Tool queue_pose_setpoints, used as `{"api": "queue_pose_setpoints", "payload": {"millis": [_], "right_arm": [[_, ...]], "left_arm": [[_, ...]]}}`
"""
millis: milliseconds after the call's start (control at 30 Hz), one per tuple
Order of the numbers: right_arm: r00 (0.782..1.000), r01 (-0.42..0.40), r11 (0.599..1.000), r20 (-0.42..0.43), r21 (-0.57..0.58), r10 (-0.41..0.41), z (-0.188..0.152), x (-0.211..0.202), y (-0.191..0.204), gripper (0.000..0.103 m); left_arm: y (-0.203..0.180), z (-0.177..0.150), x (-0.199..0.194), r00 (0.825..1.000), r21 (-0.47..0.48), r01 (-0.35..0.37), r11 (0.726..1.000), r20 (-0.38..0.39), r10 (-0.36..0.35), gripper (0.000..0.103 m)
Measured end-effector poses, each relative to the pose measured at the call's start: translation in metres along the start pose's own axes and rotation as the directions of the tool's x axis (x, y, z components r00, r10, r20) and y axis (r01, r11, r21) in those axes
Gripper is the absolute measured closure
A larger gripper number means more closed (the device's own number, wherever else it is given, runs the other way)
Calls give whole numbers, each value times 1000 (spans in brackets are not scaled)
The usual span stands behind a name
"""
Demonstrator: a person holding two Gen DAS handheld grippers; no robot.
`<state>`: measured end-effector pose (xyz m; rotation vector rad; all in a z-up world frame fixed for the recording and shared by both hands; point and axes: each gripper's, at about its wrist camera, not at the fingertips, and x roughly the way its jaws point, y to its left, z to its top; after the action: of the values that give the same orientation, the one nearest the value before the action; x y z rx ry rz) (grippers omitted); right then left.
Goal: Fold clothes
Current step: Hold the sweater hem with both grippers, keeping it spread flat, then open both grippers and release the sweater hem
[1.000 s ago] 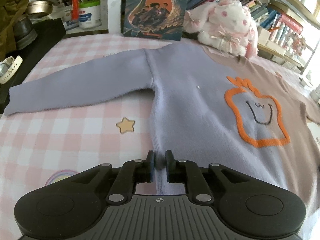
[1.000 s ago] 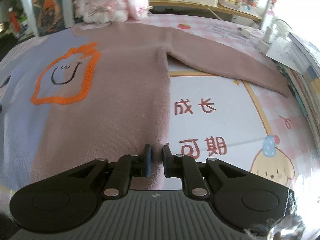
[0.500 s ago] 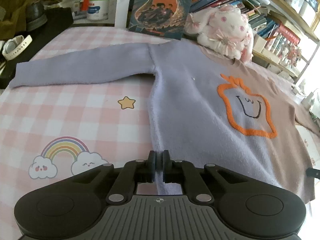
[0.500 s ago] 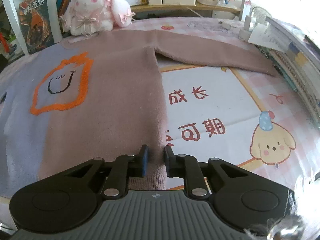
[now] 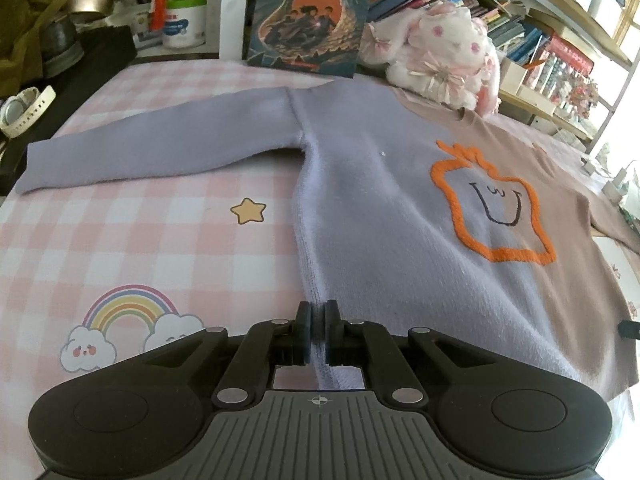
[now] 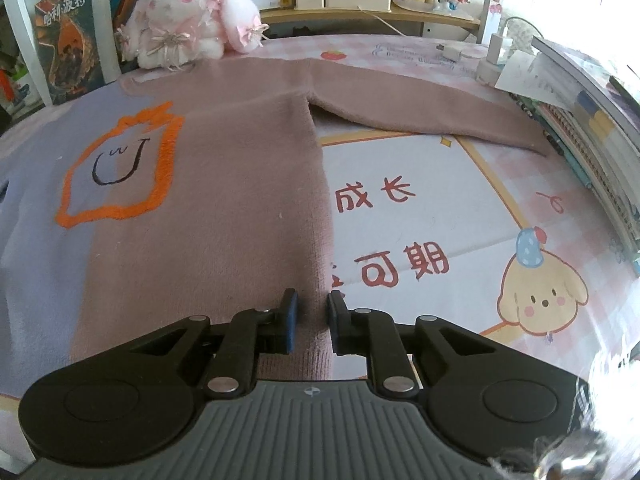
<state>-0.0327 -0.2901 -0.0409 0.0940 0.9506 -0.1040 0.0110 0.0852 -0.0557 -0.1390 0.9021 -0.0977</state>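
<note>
Since a second ago the left hand-held gripper (image 5: 317, 316) has closed from a narrow gap to a tight pinch on the lilac side hem of the sweater (image 5: 400, 216); the rainbow print on the cloth-covered bench (image 5: 120, 240) now shows beside it. Right hand-held gripper (image 6: 311, 312) much as before: narrowly parted, pads pressing the brown side hem between them.

Sweater lies flat, face up, both sleeves spread outward, neck toward the plush rabbit (image 6: 188, 20).

Risks, as judged: right grip looks thicker and looser, so the knit could slip out on lifting; uneven lifting would skew the fold; a pinch may have caught only one layer.

Room: open bench on both flanks. Far edge crowded by rabbit and book (image 5: 308, 12); stacked books (image 6: 592, 128) near the right sleeve end; watch (image 5: 24, 108) beyond the left cuff.
</note>
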Motion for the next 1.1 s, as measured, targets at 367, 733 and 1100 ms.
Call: {"api": "queue_pose_setpoints", "payload": {"millis": [367,733,1100], "right_arm": [[998,-49,987,-40,-152,43,-3,-6,8,88],[988,-153,953,-56,-263,143,-2,-4,-5,85],[978,-206,954,-21,-218,206,-4,0,-29,54]], "left_arm": [[-3,-2,1,998,-31,-56,998,12,56,98],[-31,-9,-11,978,-17,-211,977,6,211,93],[-69,-34,-35,966,-53,-257,965,3,258,53]]}}
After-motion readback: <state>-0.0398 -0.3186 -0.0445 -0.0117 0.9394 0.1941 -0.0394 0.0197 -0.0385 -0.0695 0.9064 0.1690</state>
